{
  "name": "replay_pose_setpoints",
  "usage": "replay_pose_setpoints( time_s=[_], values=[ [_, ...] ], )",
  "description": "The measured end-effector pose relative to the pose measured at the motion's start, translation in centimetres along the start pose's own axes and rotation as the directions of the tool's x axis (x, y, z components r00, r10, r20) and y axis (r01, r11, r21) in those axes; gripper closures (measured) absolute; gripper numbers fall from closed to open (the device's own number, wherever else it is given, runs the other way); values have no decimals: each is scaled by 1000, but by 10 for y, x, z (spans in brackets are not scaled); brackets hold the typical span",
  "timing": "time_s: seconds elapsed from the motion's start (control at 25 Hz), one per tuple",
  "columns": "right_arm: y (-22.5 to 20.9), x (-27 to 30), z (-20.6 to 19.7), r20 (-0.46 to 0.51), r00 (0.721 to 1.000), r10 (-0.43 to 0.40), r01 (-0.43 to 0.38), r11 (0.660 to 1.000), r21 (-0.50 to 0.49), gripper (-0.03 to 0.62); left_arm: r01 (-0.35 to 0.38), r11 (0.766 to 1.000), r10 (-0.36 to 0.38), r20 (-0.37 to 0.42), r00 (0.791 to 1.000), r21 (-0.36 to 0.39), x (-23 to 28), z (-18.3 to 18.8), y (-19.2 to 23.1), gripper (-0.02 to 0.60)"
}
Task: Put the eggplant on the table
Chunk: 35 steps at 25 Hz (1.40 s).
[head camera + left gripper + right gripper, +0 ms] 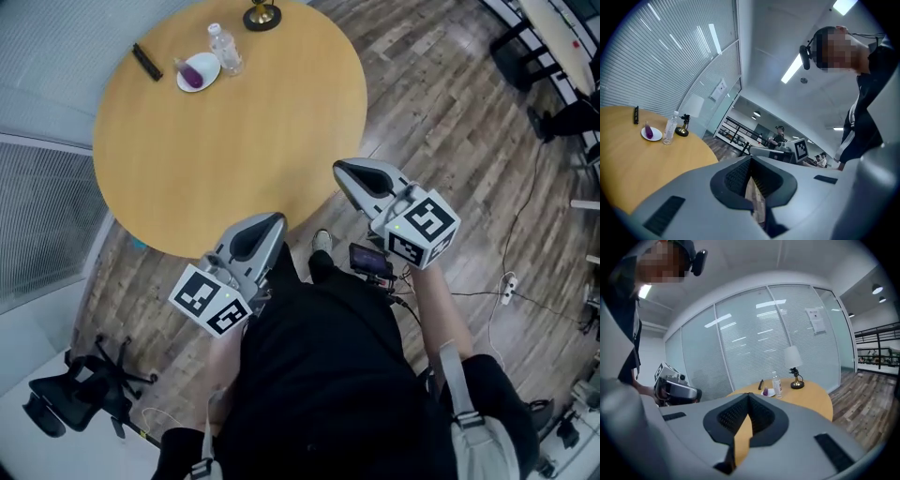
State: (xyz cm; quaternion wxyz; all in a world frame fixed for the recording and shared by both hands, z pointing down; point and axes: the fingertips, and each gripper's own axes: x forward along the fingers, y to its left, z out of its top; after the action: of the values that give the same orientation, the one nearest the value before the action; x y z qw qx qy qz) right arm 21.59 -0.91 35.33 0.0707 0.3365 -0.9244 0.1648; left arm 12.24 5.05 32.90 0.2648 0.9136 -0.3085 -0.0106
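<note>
A small purple eggplant (pixel 193 75) lies on a white plate (pixel 212 64) at the far side of the round wooden table (pixel 234 141). The left gripper view shows the eggplant (pixel 648 130) far off at the left, and the right gripper view shows the eggplant (pixel 765 391) tiny beyond the jaws. My left gripper (pixel 269 222) hovers at the table's near edge, shut and empty. My right gripper (pixel 340 170) is held beside the table's right edge over the floor, also shut with nothing in it. Both grippers are far from the plate.
A clear water bottle (pixel 225 49) stands right next to the plate, a black remote (pixel 146 62) lies to its left, and a gold-based lamp (pixel 262 16) stands at the far edge. An office chair (pixel 75 389) lies at the lower left. Cables (pixel 506 291) trail on the floor at right.
</note>
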Motion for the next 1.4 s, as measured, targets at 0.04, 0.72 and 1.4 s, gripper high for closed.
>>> replay_pose_setpoints(
  time_s=[0.04,0.72,1.4],
  values=[
    [0,-14,-1,16,1000,1,-1,1000,4,577,-9,1000,9,0,1000,-3,2,-5,-7,569],
    [54,-113,11,155,986,68,-69,998,3,577,-35,998,35,13,999,46,-1,-22,-52,569],
    [57,-120,4,133,987,86,-89,996,24,577,-36,997,36,13,999,65,0,-27,-56,569]
  ],
)
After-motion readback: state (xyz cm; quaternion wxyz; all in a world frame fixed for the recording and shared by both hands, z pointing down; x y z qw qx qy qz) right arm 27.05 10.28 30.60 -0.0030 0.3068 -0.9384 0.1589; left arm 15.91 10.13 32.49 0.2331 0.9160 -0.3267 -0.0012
